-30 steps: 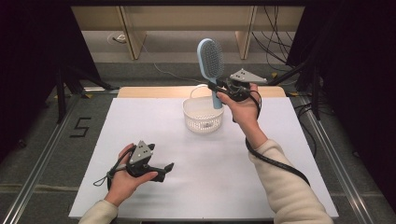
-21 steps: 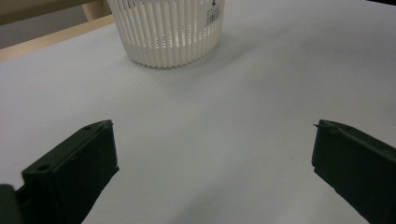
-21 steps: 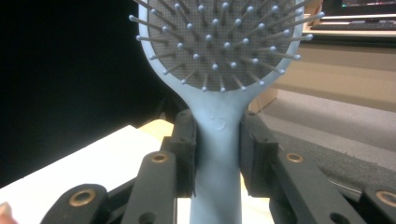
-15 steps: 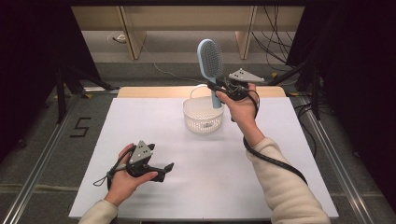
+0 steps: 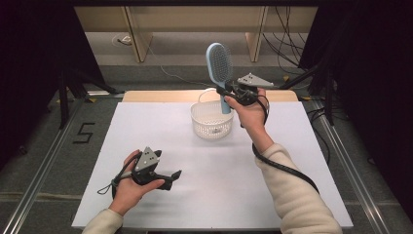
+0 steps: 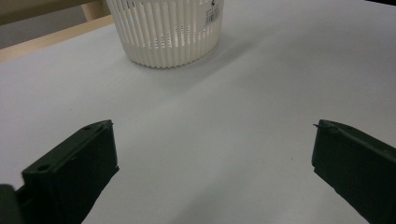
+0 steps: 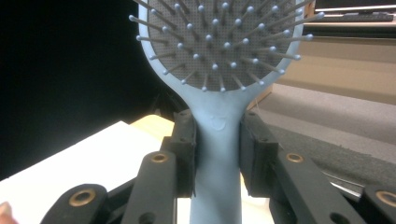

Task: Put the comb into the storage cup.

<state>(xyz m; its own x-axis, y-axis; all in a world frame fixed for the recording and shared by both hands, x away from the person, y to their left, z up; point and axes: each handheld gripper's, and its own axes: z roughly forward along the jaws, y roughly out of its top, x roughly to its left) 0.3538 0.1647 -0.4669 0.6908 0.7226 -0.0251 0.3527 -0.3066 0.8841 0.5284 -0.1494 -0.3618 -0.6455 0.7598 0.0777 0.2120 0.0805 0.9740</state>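
Right tool (image 5: 233,91): your right arm reaches forward from the bottom right of the high view, sleeve bent at the elbow, hand raised beside the far rim of the basket (image 5: 211,127). Its jaws are clamped on the neck of the blue hairbrush (image 5: 219,68); in the right gripper view the pads press both sides of the handle (image 7: 217,140) just below the head.

Hairbrush: held upright, bristle head on top, well above the tabletop (image 5: 146,122). The lower end of its handle hangs over the basket's right part, in front of the far rim.

Left tool (image 5: 174,174): your left hand rests low over the near left part of the tabletop, tool pointing right across it. Its jaws stand wide apart with nothing between them; bare tabletop shows in the gap in the left gripper view.

Basket: white, slatted, standing toward the far middle of the tabletop, well apart from the left tool. Its top is cut off in the left gripper view (image 6: 168,32).

Hard to make out: the basket's contents; the brush head's top is cut off in the right gripper view.

Change from the earlier frames: brush, basket and both hands sit as they did; no shift visible.
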